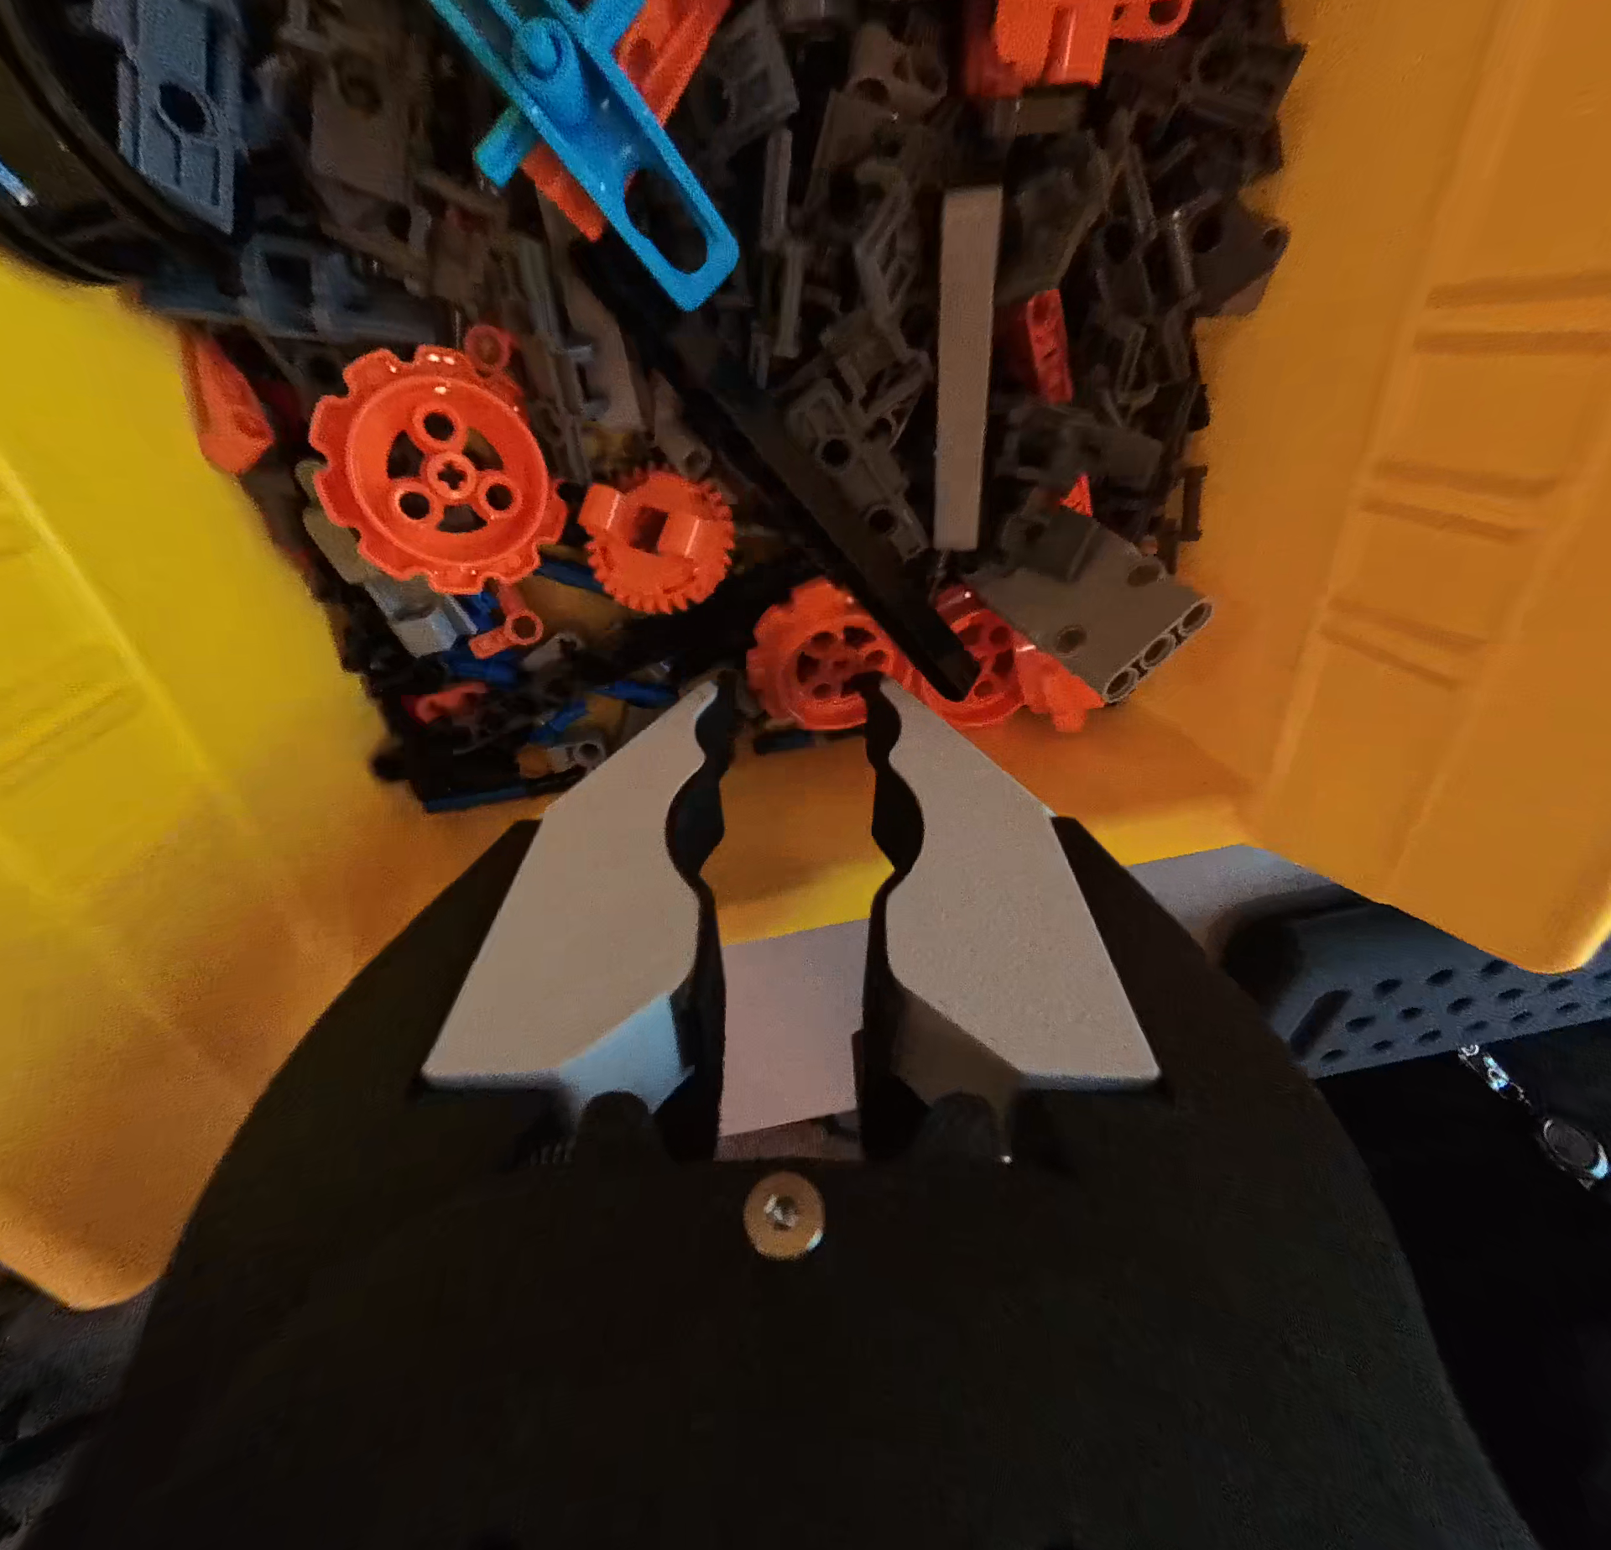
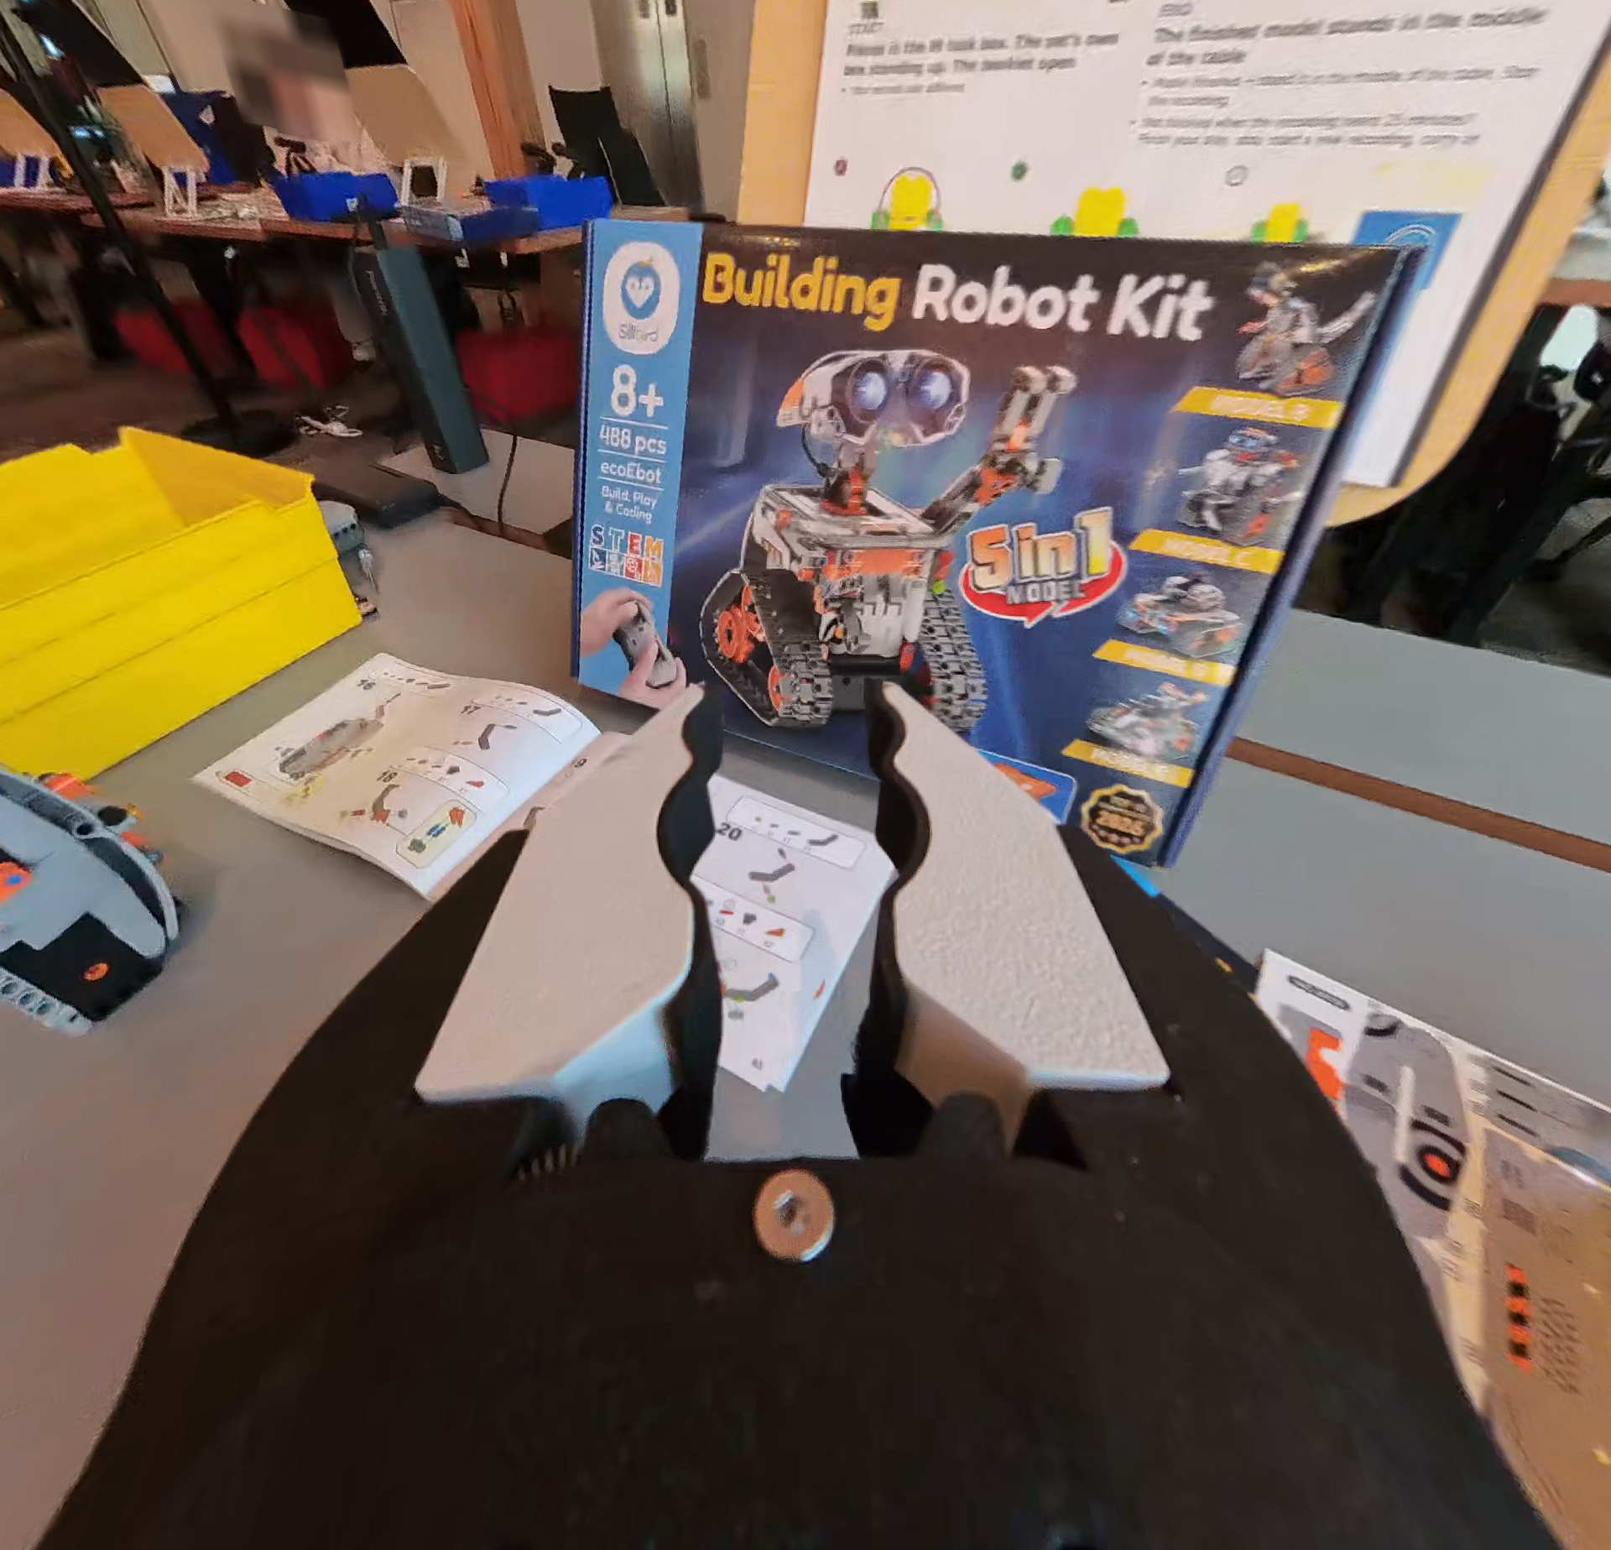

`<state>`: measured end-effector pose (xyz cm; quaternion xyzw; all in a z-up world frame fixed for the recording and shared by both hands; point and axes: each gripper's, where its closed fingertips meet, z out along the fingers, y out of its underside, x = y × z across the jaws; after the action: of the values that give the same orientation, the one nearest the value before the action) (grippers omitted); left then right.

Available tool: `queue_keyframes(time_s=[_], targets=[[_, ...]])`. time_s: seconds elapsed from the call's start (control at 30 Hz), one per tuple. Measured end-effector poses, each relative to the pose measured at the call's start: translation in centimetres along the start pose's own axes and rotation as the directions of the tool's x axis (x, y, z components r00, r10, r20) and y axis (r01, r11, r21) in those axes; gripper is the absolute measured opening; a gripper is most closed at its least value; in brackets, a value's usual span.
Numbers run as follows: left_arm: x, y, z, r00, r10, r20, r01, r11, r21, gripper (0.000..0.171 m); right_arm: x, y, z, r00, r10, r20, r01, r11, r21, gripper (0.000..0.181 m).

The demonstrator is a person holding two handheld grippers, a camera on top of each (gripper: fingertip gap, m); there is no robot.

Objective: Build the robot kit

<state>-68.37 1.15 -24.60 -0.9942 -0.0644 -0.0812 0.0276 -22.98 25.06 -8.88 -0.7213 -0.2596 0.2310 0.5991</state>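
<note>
Left gripper [image 1: 795,693]: hanging with jaws parted and empty over a yellow bin [image 1: 1395,505], tips just beside an orange toothed wheel [image 1: 819,658] at 12 o'clock
Bin contents: lying heaped are grey and black parts, a blue slotted bar [image 1: 601,113] at 11 o'clock
Right gripper [image 2: 795,697]: hovering spread and empty above an open instruction booklet [image 2: 401,758]
Printed kit box [image 2: 959,497]: standing upright at 12 o'clock on the grey table [image 2: 1395,854]

Glossy plastic bin [image 1: 1395,462] — matt grey fingers [image 1: 601,898]
</note>
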Motion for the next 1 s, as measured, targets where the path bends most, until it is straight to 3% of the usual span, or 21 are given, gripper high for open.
queue_keyframes(time_s=[0.13,0.43,0.6,0.77,0.83,0.87,0.93,1.0], targets=[[-0.1,-0.7,0.1,1.0,-0.021,-0.004,0.021,1.0,0.007,0.038,0.8,1.2,-0.4,1.0,0.006,-0.01,-0.007,0.997,-0.082,0.034],[0.1,-1.3,0.0,0.999,-0.006,-0.039,0.008,0.999,0.046,0.039,-0.9,3.9,1.4,0.998,-0.054,0.032,0.06,0.977,-0.203,0.037],[3.0,-6.2,-1.0,0.975,-0.004,-0.221,0.051,0.977,0.206,0.039,-1.8,4.1,1.6,0.997,-0.064,0.047,0.073,0.975,-0.208,0.037],[2.6,-8.5,-1.5,0.982,-0.015,-0.188,0.058,0.972,0.229,0.04,-1.6,4.2,1.5,0.995,-0.1,0.028,0.103,0.969,-0.223,0.037],[2.1,-8.3,-2.0,0.988,-0.005,-0.151,0.042,0.969,0.243,0.041,-2.2,4.0,1.3,0.992,-0.107,0.064,0.119,0.967,-0.225,0.024],[1.6,-8.1,-2.2,0.992,0.001,-0.124,0.03,0.968,0.247,0.04,-3.3,3.7,1.2,0.987,-0.104,0.123,0.128,0.969,-0.211,0.016],[0.7,-7.3,-2.5,0.997,0.006,-0.077,0.013,0.969,0.245,0.041,-5.6,1.3,1.0,0.97,-0.122,0.211,0.137,0.989,-0.06,0.0],[0.0,-6.5,-2.6,0.998,0.0,-0.062,0.015,0.97,0.244,0.042,-4.1,-1.5,0.7,0.987,-0.14,0.077,0.133,0.988,0.084,0.0]])
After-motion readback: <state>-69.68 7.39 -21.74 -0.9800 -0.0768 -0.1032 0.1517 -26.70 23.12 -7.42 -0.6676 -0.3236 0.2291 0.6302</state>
